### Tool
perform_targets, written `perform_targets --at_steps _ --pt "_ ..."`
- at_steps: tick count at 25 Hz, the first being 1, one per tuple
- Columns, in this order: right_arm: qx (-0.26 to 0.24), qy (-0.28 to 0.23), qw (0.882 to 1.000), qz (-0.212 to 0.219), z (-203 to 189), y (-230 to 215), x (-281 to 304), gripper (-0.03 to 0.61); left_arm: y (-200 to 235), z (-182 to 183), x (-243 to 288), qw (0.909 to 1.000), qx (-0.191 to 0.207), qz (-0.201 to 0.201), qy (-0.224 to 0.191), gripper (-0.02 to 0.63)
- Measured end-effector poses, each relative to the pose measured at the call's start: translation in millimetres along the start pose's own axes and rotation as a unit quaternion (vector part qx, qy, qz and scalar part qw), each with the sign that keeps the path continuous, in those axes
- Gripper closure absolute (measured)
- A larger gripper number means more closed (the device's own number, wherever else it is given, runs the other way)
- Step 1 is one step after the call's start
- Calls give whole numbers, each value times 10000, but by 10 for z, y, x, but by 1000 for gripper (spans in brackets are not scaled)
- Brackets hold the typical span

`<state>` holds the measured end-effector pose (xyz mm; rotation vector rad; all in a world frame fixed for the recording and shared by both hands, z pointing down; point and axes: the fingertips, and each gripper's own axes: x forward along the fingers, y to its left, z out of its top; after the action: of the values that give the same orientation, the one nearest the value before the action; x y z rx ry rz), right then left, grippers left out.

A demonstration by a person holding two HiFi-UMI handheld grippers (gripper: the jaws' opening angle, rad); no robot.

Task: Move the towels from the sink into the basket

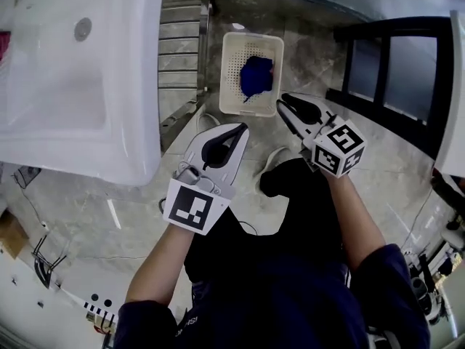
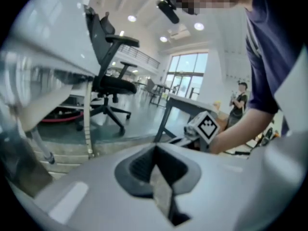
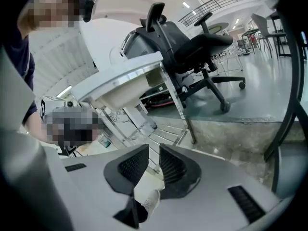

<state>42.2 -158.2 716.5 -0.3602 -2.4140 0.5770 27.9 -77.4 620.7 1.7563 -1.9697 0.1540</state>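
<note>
The white sink (image 1: 138, 122) fills the upper left of the head view, its drain (image 1: 82, 28) showing in a bare basin. A sliver of something pink (image 1: 3, 47) shows at the picture's left edge. On the floor beyond my grippers stands the white perforated basket (image 1: 231, 86) with a blue towel (image 1: 256, 76) lying in it. My left gripper (image 1: 237, 130) hangs beside the sink's front corner, tips together and holding nothing (image 2: 155, 148). My right gripper (image 1: 282, 102) is just right of the basket, above it. A narrow empty gap parts its jaws (image 3: 154, 148).
A metal rack (image 1: 182, 49) stands between sink and basket. A dark table frame (image 1: 392, 71) is at the right. The person's shoes (image 1: 276, 158) are on the stone floor below the grippers. A black office chair (image 3: 192, 47) stands behind the sink.
</note>
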Motion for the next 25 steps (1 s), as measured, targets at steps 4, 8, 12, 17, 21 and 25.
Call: perform_targets --at_steps 4,8,12,17,21,25 --pt "31 -83 9999 -48 369 267 -268 515 -107 409 -280 10000 -10 9 -70 611" --pt "66 -139 9998 -151 745 567 -505 525 -142 814 -630 9999 -92 -1 -91 611" --pt "118 -266 9990 -333 1103 846 -751 540 -164 1127 -961 9998 -92 -173 -73 611" --pt "164 -478 9976 -482 1482 1156 -983 549 -81 1484 -1297 9997 -64 -209 -90 611" --pt "100 -575 9974 -416 1663 1330 -1152 555 -86 1650 -1462 9994 314 -156 60 611" --pt "-6 -674 9976 -180 1818 1461 -1285 561 -203 1920 -1566 9996 186 141 -128 611"
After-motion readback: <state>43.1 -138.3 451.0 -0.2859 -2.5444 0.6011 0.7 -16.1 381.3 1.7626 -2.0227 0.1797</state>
